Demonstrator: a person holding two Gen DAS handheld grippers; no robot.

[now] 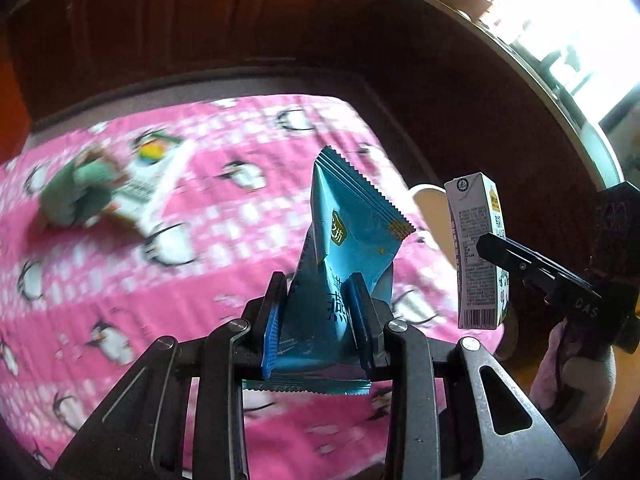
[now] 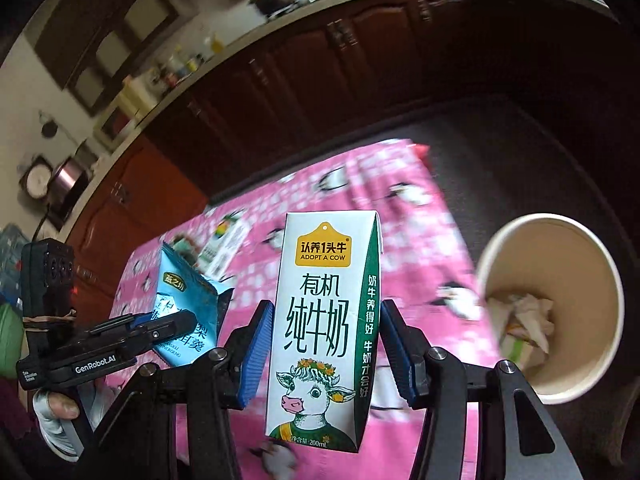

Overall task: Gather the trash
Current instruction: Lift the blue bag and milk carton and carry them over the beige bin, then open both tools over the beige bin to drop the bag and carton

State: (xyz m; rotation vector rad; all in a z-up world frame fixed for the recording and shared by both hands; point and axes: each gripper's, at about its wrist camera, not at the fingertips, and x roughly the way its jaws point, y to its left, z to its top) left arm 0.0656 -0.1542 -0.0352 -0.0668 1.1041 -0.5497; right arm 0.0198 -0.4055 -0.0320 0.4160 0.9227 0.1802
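Left gripper clamps crinkled blue foil wrapper; right gripper clamps white milk carton; either may miss the beige paper bucket if released early.

Low in the centre of the frame the left gripper is clamped on a blue snack wrapper, which stands up between the blue pads — its serrated top edge pointing toward the upper middle. At the right, the right gripper holds a white milk carton upright beside a pale cup rim. A blurred white box and green object lie at the left on the pink penguin cloth.
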